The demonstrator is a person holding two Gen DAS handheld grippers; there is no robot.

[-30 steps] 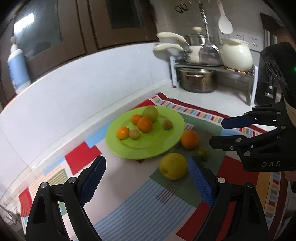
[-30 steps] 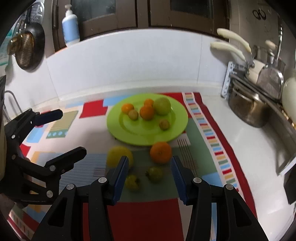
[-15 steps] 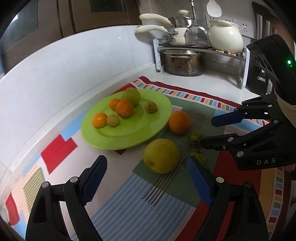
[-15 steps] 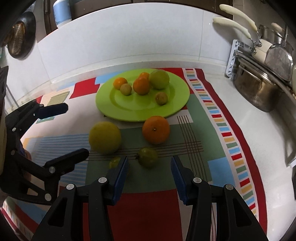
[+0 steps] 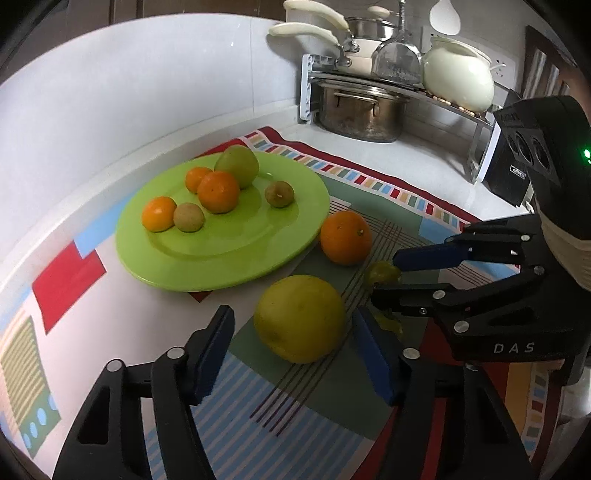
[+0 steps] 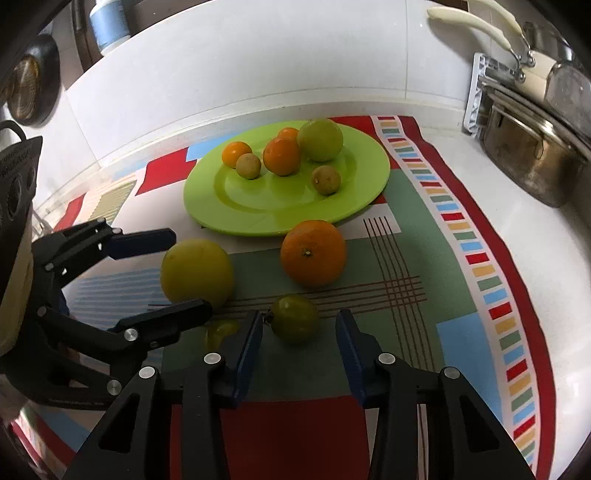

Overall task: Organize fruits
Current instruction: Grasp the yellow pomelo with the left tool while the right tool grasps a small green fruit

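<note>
A green plate (image 5: 236,254) (image 6: 258,214) on the patterned cloth holds several small fruits. Beside it on the cloth lie a large yellow fruit (image 5: 301,317) (image 6: 197,271), an orange (image 5: 345,238) (image 6: 313,253) and a small green fruit (image 6: 294,319) (image 5: 382,273). A second small yellow-green fruit (image 6: 221,330) lies partly hidden behind the fingers. My left gripper (image 5: 295,350) is open with the large yellow fruit between its fingers. My right gripper (image 6: 299,339) is open around the small green fruit.
A rack (image 5: 369,77) with steel pots, pans and a white pot (image 5: 458,75) stands at the back right on the white counter. A white tiled wall (image 6: 240,66) runs behind the plate. A soap bottle (image 6: 109,22) stands on the ledge above.
Both grippers have moved forward and down towards the fruits. The large yellow fruit now lies between the left fingers, and the small green fruit between the right fingers.
</note>
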